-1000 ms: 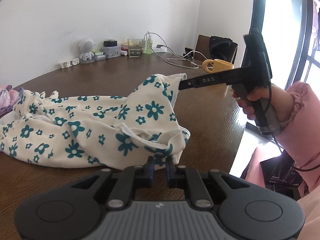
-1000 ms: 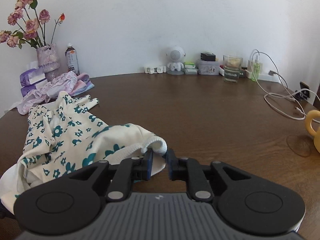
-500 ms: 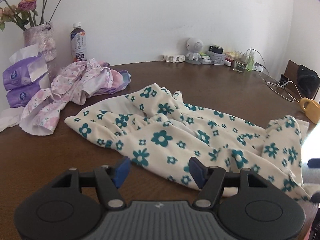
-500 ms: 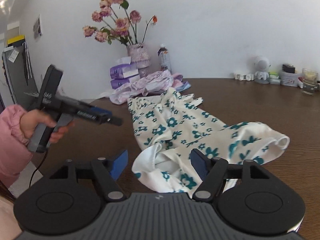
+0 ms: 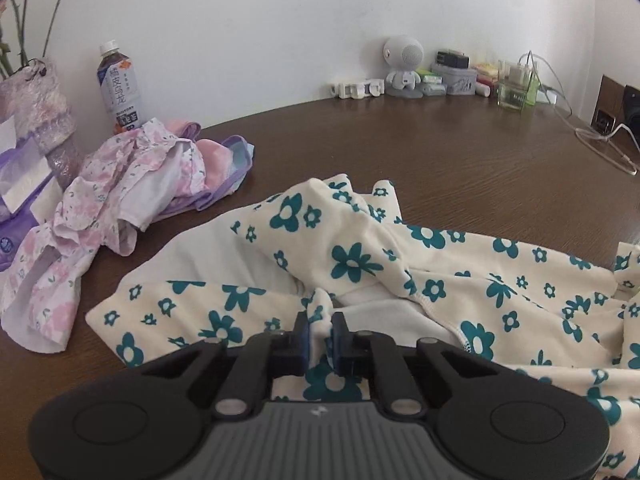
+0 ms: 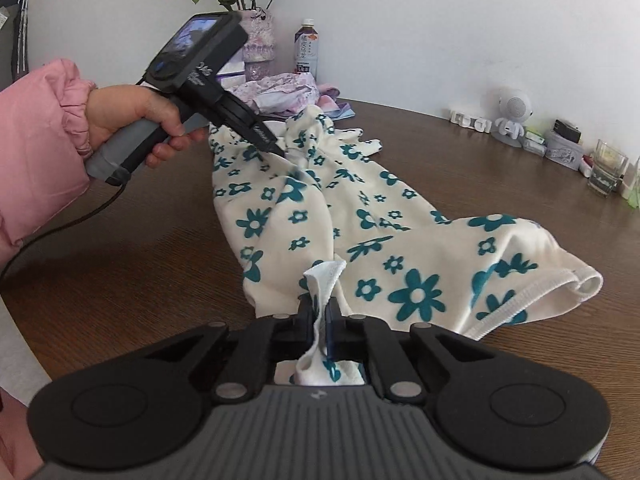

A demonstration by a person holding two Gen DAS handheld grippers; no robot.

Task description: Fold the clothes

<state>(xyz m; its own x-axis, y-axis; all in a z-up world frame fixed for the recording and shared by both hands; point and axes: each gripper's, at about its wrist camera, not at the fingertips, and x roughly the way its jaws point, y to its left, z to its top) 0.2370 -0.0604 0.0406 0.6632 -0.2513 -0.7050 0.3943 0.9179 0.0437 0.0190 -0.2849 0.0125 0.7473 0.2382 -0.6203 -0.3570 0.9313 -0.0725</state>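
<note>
Left gripper [image 5: 320, 334] closing on the floral garment [image 5: 400, 264] – right gripper [image 6: 319, 320] clamped on its hem

1. The flowered garment [image 5: 352, 256] is soft, matt knit cloth with a ribbed hem.
2. The bench [image 5: 440, 148] is dark wood grain with a slight sheen.
3. The left hand-held gripper [image 5: 320, 340] is matt black plastic.
4. The bottle [image 5: 119, 88] is clear, glossy plastic.
</note>
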